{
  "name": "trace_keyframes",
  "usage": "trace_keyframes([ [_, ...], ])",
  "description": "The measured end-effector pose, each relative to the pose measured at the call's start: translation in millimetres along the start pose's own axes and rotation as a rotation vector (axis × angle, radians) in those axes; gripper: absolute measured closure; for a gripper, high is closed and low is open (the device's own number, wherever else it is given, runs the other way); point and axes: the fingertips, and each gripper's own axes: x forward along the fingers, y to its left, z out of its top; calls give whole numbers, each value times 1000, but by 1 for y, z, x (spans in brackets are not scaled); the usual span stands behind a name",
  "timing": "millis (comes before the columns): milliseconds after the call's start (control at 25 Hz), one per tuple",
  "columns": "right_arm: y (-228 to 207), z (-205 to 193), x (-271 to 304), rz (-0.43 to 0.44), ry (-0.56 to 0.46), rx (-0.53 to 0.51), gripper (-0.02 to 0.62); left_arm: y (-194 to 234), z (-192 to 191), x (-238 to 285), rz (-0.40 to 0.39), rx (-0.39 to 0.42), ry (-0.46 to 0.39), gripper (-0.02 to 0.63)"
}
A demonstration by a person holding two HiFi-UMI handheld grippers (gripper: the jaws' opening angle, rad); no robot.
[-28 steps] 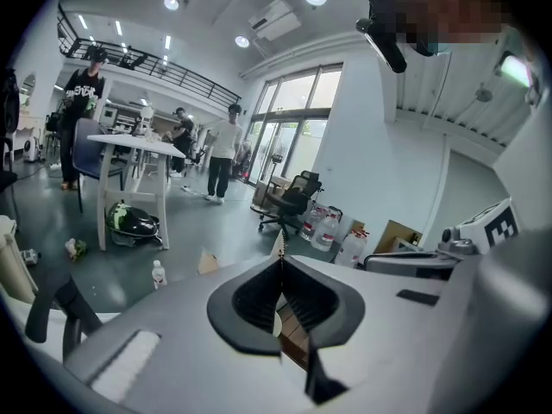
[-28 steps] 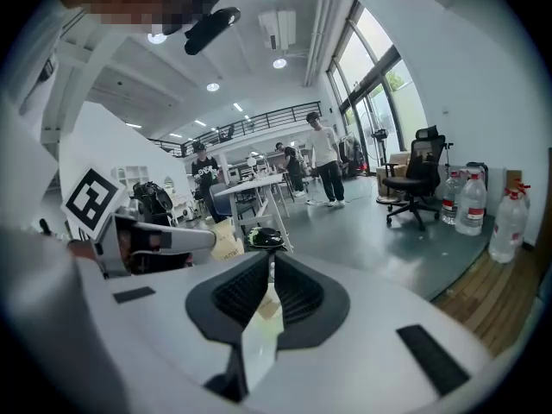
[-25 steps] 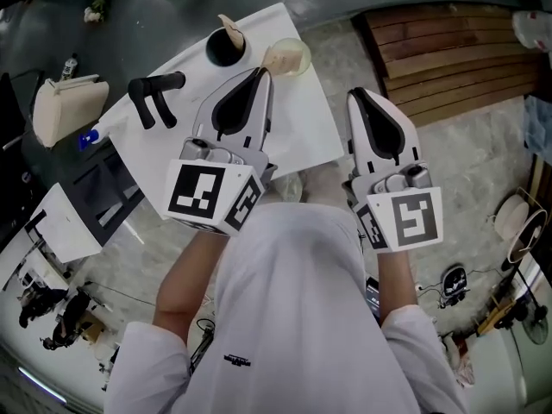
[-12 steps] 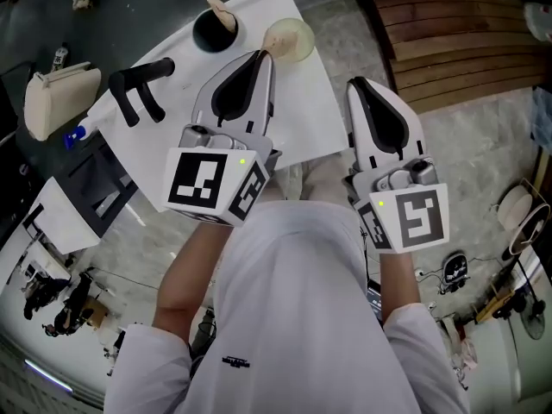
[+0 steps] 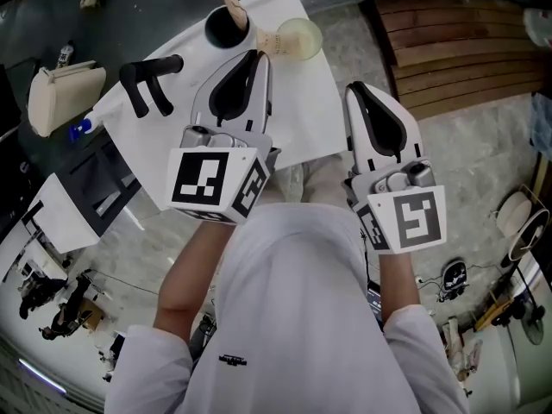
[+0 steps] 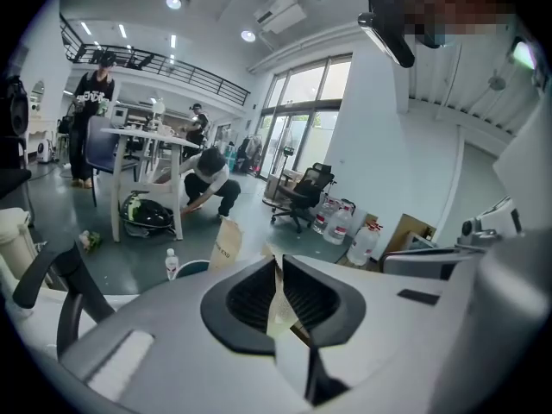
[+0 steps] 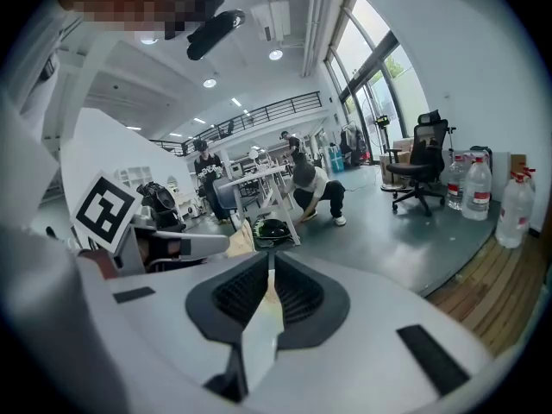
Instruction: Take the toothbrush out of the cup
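A black cup (image 5: 224, 28) stands at the far end of the white table (image 5: 302, 119), with a beige flat piece (image 5: 232, 7) sticking up out of it. To its right is a pale translucent cup (image 5: 299, 36). My left gripper (image 5: 261, 55) hovers over the table, shut and empty, its tip just short of the pale cup. In the left gripper view the shut gripper (image 6: 278, 262) points at the beige piece (image 6: 226, 243) and the pale cup (image 6: 281, 307). My right gripper (image 5: 352, 90) is shut and empty, off the table's right edge; (image 7: 270, 254) shows nothing between its jaws.
A black two-pronged handle (image 5: 148, 83) lies on the table's left part. A cream bag (image 5: 62, 98) sits on a dark surface further left. Wooden decking (image 5: 466, 46) lies to the right over the stone floor. People and furniture fill the room beyond.
The head view shifted a little, so the cups now sit slightly further right. Both grippers stay shut and in nearly the same place.
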Motion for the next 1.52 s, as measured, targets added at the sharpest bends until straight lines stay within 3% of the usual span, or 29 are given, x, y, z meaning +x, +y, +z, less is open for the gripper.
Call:
trace_keyframes([
  [360, 23, 16, -25, -3, -42, -35, 575, -6, 20, -50, -2, 17, -69, 595],
  [840, 64, 50, -80, 4, -115, -118, 575, -28, 34, -153, -3, 28, -160, 598],
  [1520, 115, 76, -128, 69, -143, -241, 575, -15, 48, -272, 90, 58, -270, 600],
])
